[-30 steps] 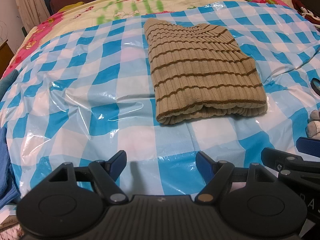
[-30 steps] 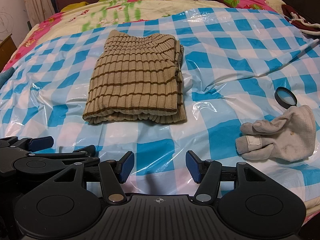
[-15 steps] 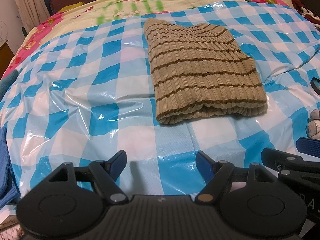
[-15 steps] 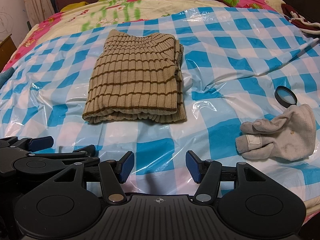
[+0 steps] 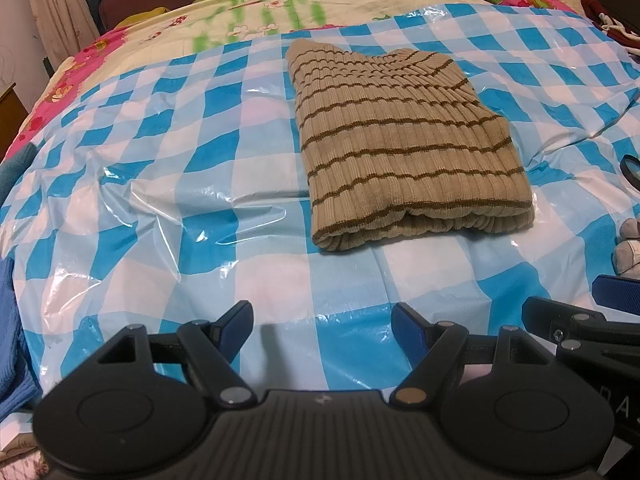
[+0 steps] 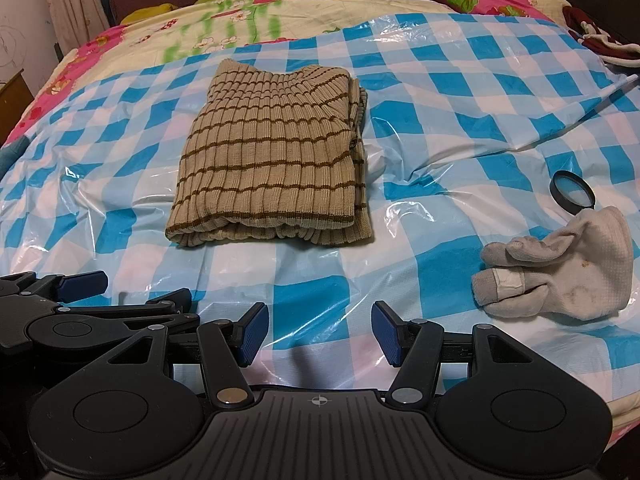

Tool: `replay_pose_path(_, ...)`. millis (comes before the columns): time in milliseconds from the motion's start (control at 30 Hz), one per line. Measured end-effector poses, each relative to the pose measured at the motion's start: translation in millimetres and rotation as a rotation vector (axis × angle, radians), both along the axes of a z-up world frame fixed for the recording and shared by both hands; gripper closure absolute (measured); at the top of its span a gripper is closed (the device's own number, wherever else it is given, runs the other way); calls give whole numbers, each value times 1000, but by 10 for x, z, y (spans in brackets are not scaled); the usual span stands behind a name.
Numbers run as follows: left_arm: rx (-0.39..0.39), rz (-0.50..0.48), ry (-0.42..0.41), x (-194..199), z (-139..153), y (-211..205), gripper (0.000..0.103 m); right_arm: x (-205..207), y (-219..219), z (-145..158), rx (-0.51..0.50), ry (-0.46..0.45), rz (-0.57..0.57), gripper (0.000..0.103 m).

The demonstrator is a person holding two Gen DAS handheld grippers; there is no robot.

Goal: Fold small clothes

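Well, folded sweater (image 6: pixel 268 160) lies on checkered sheet (image 6: pixel 460 120) — uncontained.

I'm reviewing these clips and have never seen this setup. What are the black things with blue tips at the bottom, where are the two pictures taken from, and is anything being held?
They are two handheld grippers, one in each of a person's hands, each carrying a camera that looks along its two fingers. One picture is from the left gripper, the other from the right gripper; each also catches the other at its edge. Both are open and hold nothing. Ahead, on a blue-checked plastic sheet over a bed, lies a folded striped sweater. To the right lie a grey glove and a small black ring with a lens.
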State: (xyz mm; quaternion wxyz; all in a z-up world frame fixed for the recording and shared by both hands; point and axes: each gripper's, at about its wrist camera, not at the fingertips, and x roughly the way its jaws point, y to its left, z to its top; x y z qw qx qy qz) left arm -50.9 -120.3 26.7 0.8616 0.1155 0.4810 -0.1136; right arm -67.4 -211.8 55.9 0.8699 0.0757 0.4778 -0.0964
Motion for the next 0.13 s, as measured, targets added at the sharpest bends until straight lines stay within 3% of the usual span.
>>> replay_pose_path(133, 0, 0, -1, 0, 1, -1, 23, -3, -5, -4, 0, -1, 0, 46)
